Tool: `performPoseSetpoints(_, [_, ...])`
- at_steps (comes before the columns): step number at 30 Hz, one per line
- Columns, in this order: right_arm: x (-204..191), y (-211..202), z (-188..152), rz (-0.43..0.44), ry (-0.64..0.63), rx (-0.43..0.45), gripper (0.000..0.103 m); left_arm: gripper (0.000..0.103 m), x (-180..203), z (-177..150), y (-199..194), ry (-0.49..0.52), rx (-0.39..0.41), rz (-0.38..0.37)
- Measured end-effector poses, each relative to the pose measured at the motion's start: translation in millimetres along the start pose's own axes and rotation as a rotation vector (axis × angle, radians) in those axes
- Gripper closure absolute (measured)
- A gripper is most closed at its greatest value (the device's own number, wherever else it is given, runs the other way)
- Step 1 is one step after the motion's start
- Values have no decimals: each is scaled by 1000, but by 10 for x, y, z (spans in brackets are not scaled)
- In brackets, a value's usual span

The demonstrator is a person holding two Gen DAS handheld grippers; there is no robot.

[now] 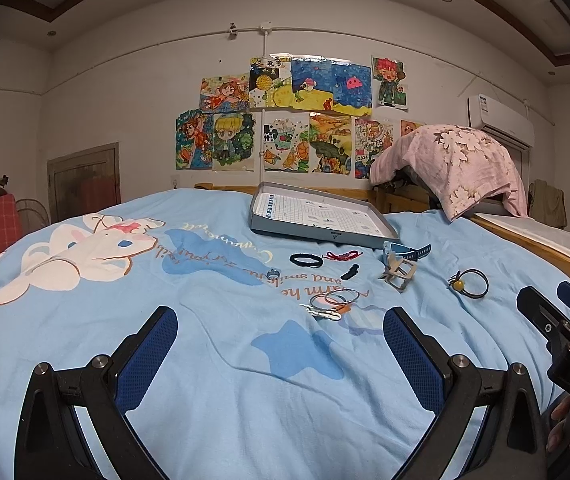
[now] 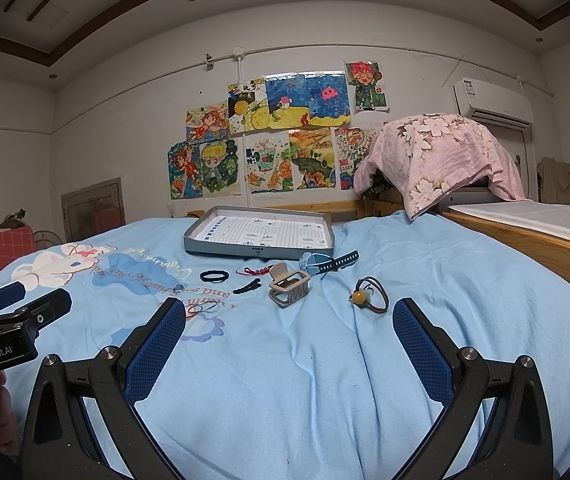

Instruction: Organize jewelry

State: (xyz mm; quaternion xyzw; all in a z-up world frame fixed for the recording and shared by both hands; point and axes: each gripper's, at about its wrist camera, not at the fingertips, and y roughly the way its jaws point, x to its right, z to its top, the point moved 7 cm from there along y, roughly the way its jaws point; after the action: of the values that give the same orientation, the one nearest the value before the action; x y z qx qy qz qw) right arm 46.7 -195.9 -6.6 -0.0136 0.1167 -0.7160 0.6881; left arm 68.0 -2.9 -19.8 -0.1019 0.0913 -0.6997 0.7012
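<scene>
Jewelry lies on a light blue bedspread in front of a shallow grey tray [image 1: 325, 236] [image 2: 245, 251]. There is a black hair tie [image 1: 306, 260] [image 2: 213, 276], a red cord bracelet [image 1: 343, 255], a black clip [image 1: 351, 271] [image 2: 247, 287], a small ring [image 1: 272, 273], silver bangles [image 1: 335, 299], a white clip [image 1: 323, 312], a beige claw clip [image 1: 399, 274] [image 2: 289, 289], a blue watch [image 1: 407, 251] [image 2: 325, 263] and a hair tie with a yellow bead [image 1: 469, 282] [image 2: 369, 294]. My left gripper [image 1: 281, 340] and right gripper [image 2: 289, 332] are open and empty, short of the items.
A pink floral pillow [image 1: 453, 164] [image 2: 441, 156] sits on a wooden headboard at the back right. A wooden bed rail [image 2: 525, 244] runs along the right. Drawings hang on the far wall.
</scene>
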Motion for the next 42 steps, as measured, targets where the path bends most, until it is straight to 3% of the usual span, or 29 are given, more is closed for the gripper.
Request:
performPoseSetpoints(28, [-50,-20,21,-3,12,-3,1,0,66,-151,39,2,-14,-1])
performPoseSetpoints(34, [46,64,60,41,58,-56,1,0,29,-94,298,7,-76,-53])
performPoseSetpoints(42, [104,450,272,129,-7,-82,1,2,-45,-75,912,-33,-211,-170])
